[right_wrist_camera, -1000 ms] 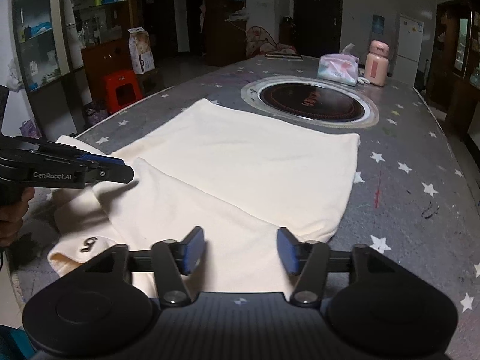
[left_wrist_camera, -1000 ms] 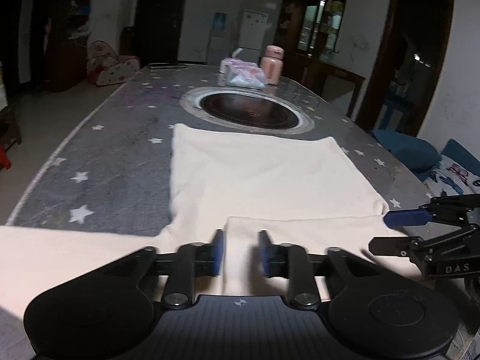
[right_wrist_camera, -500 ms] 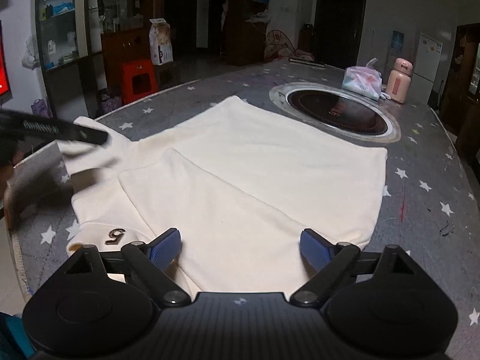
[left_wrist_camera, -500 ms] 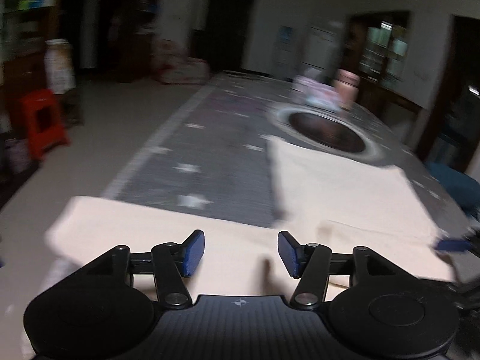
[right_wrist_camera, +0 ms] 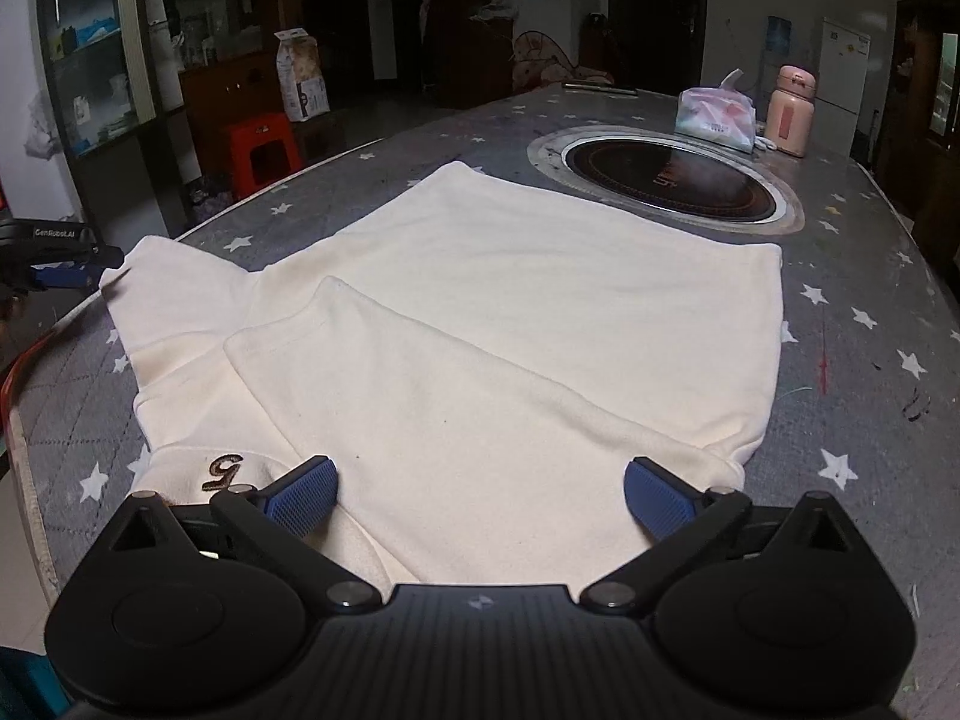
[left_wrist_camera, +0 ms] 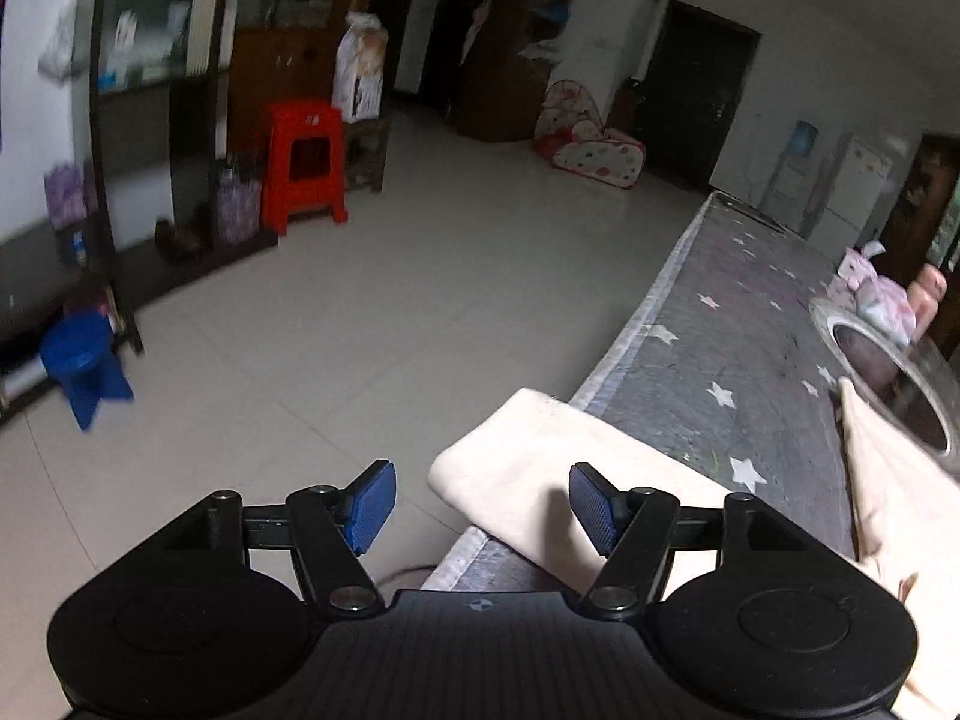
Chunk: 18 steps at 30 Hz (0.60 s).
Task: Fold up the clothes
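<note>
Both grippers had spread wider and the left had swung toward the table edge.
Left gripper [left_wrist_camera: 480,501] gaped over the cream cotton shirt's [right_wrist_camera: 510,324] sleeve (gripping nothing); right gripper [right_wrist_camera: 480,495], jaws apart, hovered above the shirt on the grey star-patterned table [right_wrist_camera: 852,276].

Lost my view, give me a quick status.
Left gripper open at the unfolded sleeve. Right gripper open, empty. Cream shirt flat, one sleeve folded in. Nothing blocking.
</note>
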{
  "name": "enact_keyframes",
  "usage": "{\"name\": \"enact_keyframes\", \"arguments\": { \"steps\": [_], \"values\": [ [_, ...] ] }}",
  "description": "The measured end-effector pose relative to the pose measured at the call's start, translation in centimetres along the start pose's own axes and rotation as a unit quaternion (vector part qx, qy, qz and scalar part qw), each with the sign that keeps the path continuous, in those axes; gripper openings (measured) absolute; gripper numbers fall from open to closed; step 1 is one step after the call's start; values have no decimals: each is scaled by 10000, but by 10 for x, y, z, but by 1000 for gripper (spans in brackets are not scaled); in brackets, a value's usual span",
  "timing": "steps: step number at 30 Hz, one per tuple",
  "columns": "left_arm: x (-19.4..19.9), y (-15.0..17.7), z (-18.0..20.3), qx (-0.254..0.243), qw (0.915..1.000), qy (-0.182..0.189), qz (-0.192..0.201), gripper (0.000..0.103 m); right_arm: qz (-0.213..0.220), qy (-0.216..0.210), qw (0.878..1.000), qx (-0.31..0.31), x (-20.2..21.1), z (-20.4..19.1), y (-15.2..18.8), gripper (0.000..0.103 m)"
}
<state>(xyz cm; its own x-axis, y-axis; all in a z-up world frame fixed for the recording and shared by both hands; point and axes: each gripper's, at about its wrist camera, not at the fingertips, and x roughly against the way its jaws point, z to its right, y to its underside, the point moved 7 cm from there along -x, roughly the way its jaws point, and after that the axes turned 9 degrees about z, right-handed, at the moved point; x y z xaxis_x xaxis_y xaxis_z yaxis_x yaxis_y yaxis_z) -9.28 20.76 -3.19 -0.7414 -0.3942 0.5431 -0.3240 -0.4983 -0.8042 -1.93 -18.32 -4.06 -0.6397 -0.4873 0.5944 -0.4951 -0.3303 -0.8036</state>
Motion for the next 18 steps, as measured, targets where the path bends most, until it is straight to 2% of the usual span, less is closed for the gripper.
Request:
{"name": "enact_keyframes", "arguments": {
  "steps": [6, 9, 11, 14, 16, 18],
  "values": [
    [-9, 3, -16, 676, 9970, 308, -223, 63, -8, -17, 10000, -3, 0, 0, 1, 103],
    [-9, 3, -20, 917, 9943, 498, -206, 47, -4, -1, 10000, -1, -1, -1, 1, 103],
    [-8, 3, -23, 1035, 9929, 578, -130, 31, 9, 17, 10000, -3, 0, -1, 1, 103],
    [-3, 0, -21, 1093, 9917, 680, -20, 13, 46, 68, 10000, 3, 1, -2, 1, 103],
    [3, -4, -17, 1013, 9927, 654, 70, 8, 74, 106, 9999, 23, 2, -3, 0, 103],
    [10, -11, -9, 1078, 9903, 859, 158, 6, 141, 136, 9998, 83, 6, -4, -2, 103]
  ]
}}
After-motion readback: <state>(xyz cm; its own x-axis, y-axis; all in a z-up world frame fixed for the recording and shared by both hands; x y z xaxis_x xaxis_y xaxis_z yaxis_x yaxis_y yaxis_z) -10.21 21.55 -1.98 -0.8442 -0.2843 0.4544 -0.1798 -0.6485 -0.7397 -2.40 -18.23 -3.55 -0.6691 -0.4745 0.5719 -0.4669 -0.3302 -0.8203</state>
